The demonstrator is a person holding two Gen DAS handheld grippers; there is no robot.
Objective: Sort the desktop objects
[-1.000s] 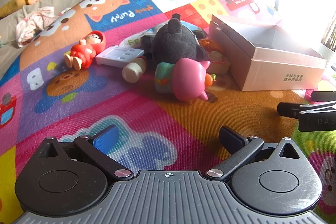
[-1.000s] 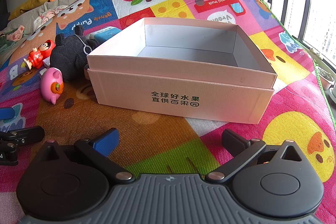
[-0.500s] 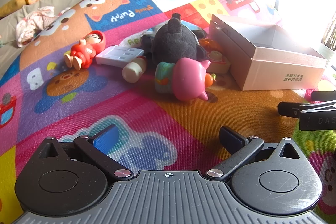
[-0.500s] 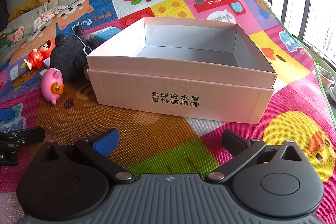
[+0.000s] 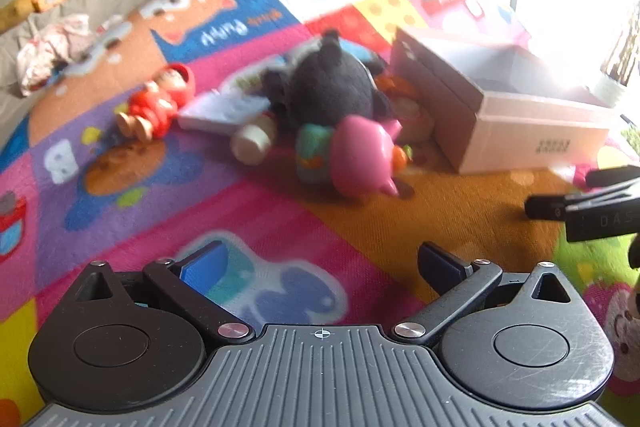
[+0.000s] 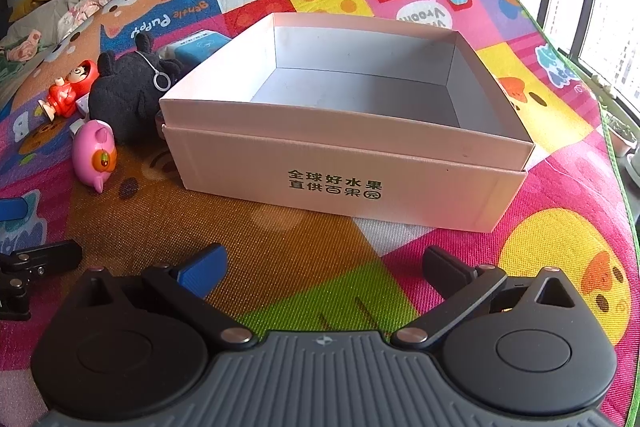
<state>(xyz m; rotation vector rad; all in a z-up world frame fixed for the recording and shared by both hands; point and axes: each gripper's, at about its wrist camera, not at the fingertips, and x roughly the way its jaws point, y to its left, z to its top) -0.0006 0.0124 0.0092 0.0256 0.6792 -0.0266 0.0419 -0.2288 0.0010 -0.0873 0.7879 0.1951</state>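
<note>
A: What am I looking at on the right side?

B: My right gripper (image 6: pixel 320 267) hangs over the play mat (image 6: pixel 280 247) with its fingers spread wide, holding nothing. Just ahead sits the pale pink cardboard box (image 6: pixel 344 155), open-topped, white inside, with dark printed characters on its near wall.

A: And the toys?

B: Piled against the box's left wall. A glossy pink pig figure (image 5: pixel 360 155) with an orange snout lies on its side, touching a fuzzy black plush (image 5: pixel 328 83). Further toward the mat's left edge lie a cream bottle-shaped toy (image 5: pixel 252 143), a flat white packet (image 5: pixel 220 109) and a red-hooded doll (image 5: pixel 160 103).

A: Left gripper?

B: My left gripper (image 5: pixel 320 263) is also wide open and empty, low over the mat, well short of the pig.
</note>
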